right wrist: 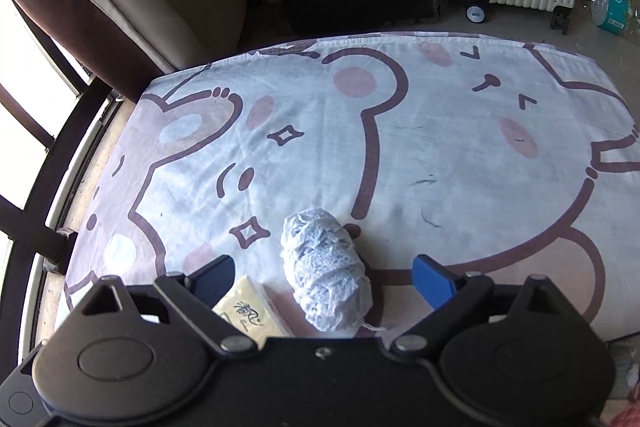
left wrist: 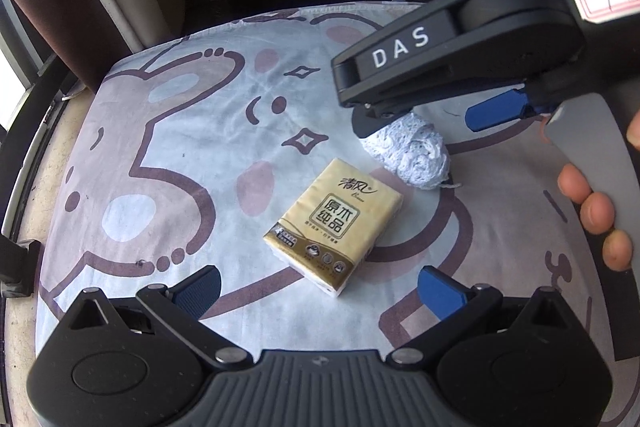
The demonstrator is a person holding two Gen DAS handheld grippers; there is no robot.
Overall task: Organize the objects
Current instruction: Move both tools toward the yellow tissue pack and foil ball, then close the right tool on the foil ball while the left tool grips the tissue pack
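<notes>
Over the tissue pack (left wrist: 334,225) the left gripper (left wrist: 320,291) gapes empty; just beside it, the right gripper (right wrist: 324,277) straddles the yarn ball (right wrist: 326,275), jaws wide, not gripping.

table's got a cartoon bear cloth (right wrist: 440,155) on it, with a tissue pack (left wrist: 336,223) and a white yarn ball (right wrist: 326,275) just beside each other

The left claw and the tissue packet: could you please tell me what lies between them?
Nothing but bare printed cloth. In the left wrist view, the open left claw hovers just short of the tissue packet; the yarn ball lies beyond the packet.
</notes>
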